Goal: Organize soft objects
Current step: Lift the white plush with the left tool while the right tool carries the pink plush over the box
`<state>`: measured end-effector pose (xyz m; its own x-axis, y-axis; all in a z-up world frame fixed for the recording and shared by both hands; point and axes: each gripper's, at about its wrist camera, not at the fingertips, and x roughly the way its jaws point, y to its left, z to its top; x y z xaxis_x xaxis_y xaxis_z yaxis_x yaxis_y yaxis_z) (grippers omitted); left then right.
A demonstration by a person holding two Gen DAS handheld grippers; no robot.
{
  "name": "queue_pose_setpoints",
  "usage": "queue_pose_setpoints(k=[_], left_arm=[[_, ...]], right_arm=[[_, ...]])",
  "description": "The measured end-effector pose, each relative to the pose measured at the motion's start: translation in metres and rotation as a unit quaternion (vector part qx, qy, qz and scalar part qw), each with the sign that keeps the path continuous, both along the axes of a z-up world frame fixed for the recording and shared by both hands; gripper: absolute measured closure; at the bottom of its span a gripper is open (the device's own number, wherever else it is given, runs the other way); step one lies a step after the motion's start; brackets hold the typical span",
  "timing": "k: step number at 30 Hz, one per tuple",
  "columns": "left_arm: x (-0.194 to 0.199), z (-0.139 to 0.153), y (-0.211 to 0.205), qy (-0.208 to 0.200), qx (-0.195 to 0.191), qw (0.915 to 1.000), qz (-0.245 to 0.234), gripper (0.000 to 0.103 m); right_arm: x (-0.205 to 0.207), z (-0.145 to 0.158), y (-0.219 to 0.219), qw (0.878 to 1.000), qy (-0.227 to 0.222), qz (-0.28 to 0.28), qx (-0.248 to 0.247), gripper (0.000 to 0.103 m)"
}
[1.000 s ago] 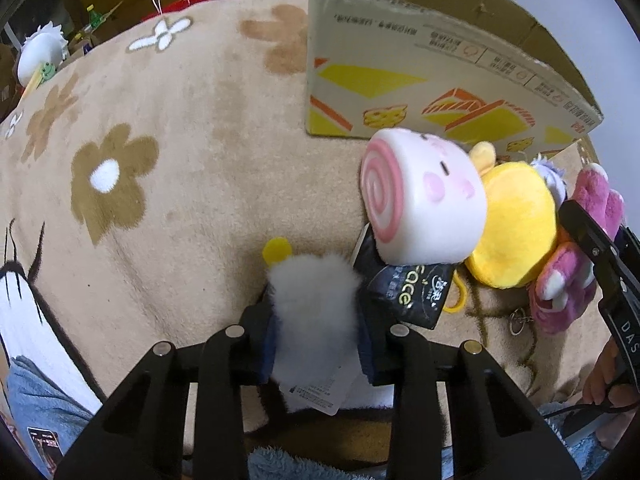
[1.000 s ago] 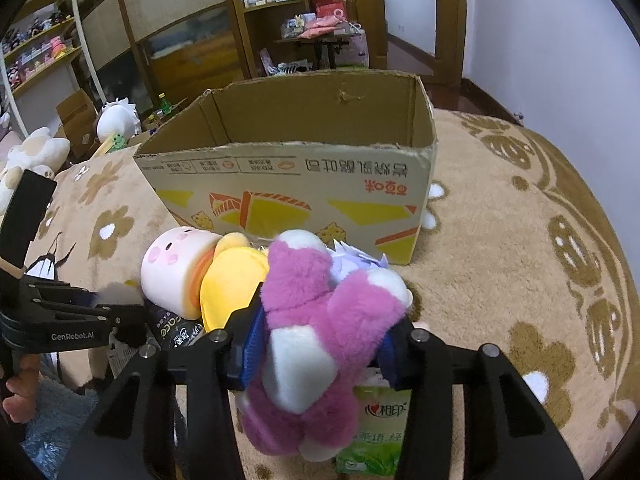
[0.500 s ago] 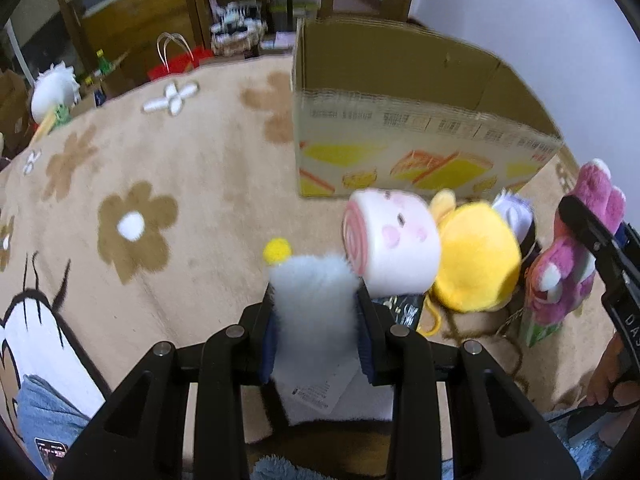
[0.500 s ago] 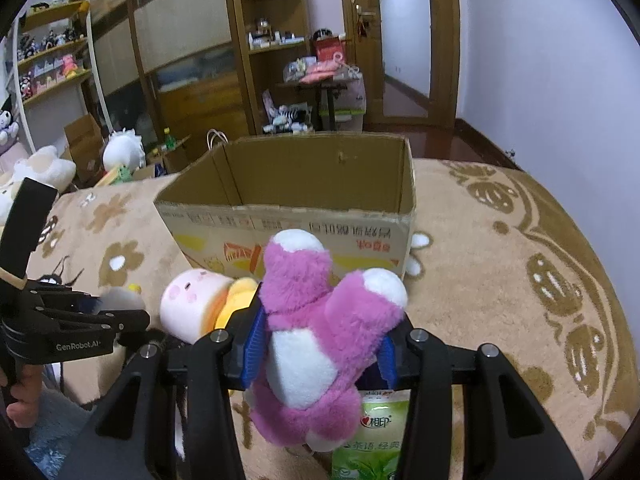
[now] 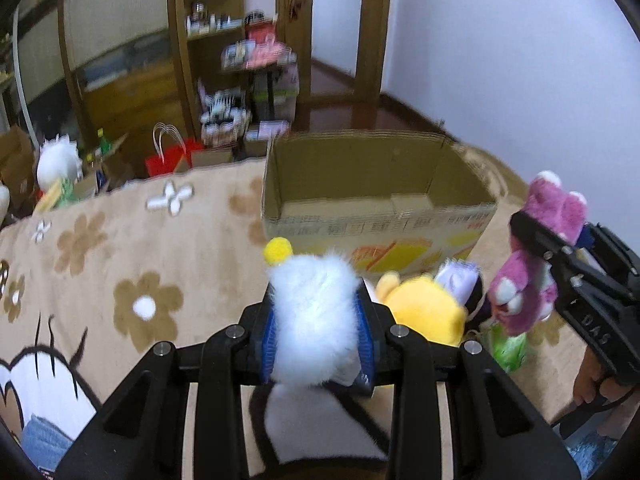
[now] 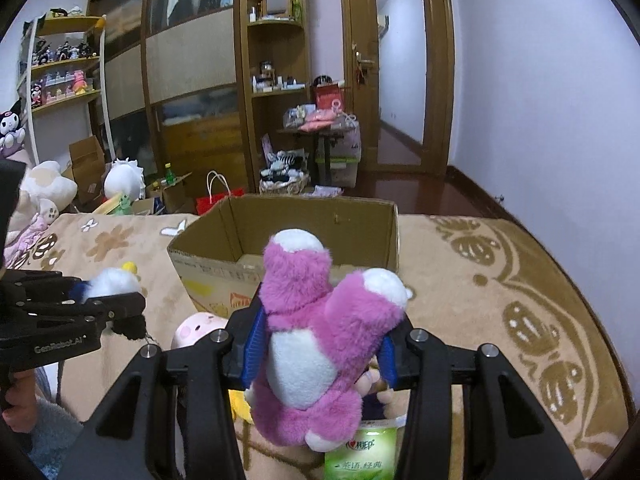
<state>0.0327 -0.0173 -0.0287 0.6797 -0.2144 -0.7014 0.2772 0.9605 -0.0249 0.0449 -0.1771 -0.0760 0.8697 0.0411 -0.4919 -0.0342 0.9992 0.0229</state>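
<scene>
My left gripper (image 5: 316, 336) is shut on a white fluffy toy (image 5: 312, 312) with a yellow pompom, held above the rug; the same toy (image 6: 110, 282) shows in the right wrist view. My right gripper (image 6: 320, 348) is shut on a pink and white plush bear (image 6: 316, 332), also seen from the left wrist (image 5: 532, 256). An open cardboard box (image 5: 376, 196) stands on the rug just beyond both toys, its inside (image 6: 316, 232) looking empty. On the rug below lie a yellow plush (image 5: 424, 312), a pink-faced roll plush (image 6: 196, 328) and a small purple-white toy (image 5: 460, 280).
A green tissue pack (image 6: 360, 452) lies under the pink bear. The beige flowered rug (image 5: 120, 272) spreads to the left. Beyond its far edge stand wooden cabinets (image 6: 192, 80), a red paper bag (image 5: 168, 156), boxes and more plush toys (image 6: 120, 178). A person's hand (image 5: 600, 384) holds the right gripper.
Both grippers have risen with their toys and tilted up, so the box's inside and the room beyond now show. The roll plush and yellow plush stay on the rug.
</scene>
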Motion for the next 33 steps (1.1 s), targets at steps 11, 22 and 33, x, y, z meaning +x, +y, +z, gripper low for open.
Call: queue_pose_setpoints(k=[11, 22, 33], left_arm=[[0.003, 0.023, -0.018, -0.060, 0.005, 0.9980, -0.022, 0.072], [0.028, 0.047, -0.034, -0.108, 0.022, 0.9934, -0.032, 0.072], [0.071, 0.075, -0.044, -0.152, 0.011, 0.9881, -0.019, 0.072]], right_arm=[[-0.003, 0.027, 0.002, 0.998, -0.052, -0.008, -0.021, 0.055], [0.007, 0.053, -0.009, 0.995, -0.089, -0.027, -0.020, 0.055], [0.041, 0.067, -0.027, 0.994, -0.095, -0.046, 0.020, 0.054]])
